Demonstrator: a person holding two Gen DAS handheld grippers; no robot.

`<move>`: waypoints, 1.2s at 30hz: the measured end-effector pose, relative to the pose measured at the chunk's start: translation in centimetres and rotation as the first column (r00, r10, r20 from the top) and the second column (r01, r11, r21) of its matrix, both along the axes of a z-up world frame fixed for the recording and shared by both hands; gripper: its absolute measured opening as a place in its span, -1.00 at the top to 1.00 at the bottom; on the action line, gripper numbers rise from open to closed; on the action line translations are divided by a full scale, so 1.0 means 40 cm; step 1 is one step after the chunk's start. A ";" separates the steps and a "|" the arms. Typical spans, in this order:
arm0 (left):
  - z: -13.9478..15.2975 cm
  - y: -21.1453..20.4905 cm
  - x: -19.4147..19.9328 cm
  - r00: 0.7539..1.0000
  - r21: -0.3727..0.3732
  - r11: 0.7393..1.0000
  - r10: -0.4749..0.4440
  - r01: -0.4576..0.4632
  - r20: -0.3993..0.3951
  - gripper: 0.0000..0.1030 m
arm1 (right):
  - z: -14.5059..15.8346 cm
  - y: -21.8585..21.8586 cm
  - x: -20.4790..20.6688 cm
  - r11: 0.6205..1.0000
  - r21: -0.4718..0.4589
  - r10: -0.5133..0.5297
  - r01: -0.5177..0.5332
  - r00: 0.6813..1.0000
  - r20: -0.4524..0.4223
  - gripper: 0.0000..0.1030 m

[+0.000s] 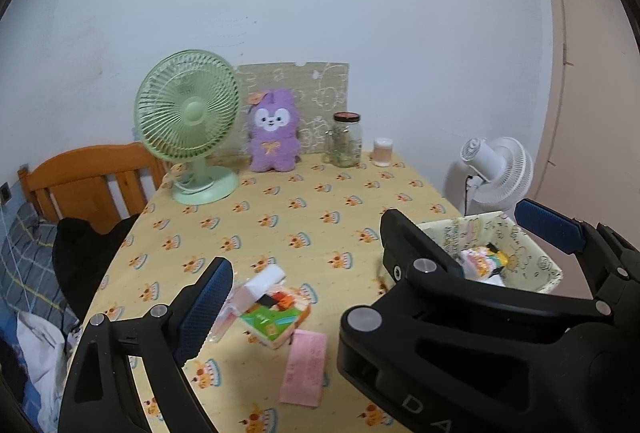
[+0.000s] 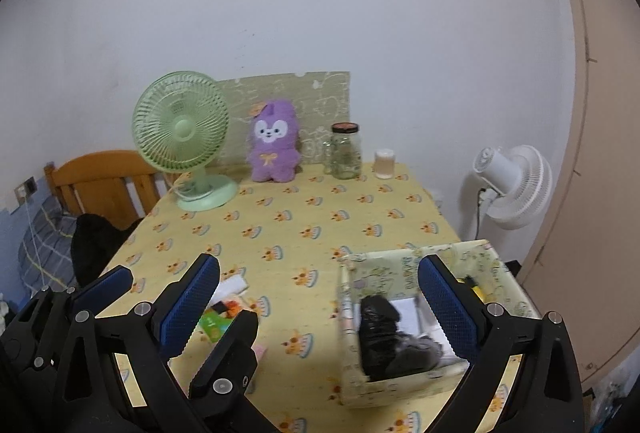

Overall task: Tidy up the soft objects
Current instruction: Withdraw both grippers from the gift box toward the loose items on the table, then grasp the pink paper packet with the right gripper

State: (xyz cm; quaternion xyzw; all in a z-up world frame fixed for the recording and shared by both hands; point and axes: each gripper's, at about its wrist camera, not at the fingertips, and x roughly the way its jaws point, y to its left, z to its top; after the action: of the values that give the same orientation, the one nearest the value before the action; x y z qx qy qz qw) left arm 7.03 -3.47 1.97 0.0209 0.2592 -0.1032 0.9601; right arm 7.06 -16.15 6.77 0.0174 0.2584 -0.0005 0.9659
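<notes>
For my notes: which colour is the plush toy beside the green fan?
Purple plush toy with a white face, clearest in the left wrist view.

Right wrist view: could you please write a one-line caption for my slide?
Open right claw above a fabric storage box holding a black item, purple plush toy and green fan behind.

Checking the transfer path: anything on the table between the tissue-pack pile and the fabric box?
Nothing visible. The tissue packs lie loose on the tablecloth, and only bare cloth separates them from the open-topped fabric box. The right hand-held gripper hangs open over that gap; the left hand-held gripper is open too.
</notes>
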 end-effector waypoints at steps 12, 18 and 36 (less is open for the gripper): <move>-0.051 0.080 0.003 0.997 0.018 0.998 0.062 -0.061 -0.037 -0.83 | -0.056 0.092 0.021 0.998 0.009 0.067 -0.066 0.996 -0.058 -0.96; -0.080 0.109 0.010 0.995 0.023 0.997 0.077 -0.076 -0.060 -0.83 | -0.086 0.125 0.030 0.997 0.015 0.081 -0.080 0.993 -0.083 -0.96; -0.217 0.177 0.066 0.977 0.029 0.996 0.087 -0.083 -0.193 -0.79 | -0.233 0.201 0.091 0.994 0.010 0.110 -0.111 0.967 -0.230 -0.95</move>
State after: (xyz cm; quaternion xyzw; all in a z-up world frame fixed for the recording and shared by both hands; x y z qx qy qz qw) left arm 9.67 3.63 -6.69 0.0094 0.3534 -0.0612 0.9334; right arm 10.70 -8.11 -2.55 0.0015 0.3691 0.0510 0.9280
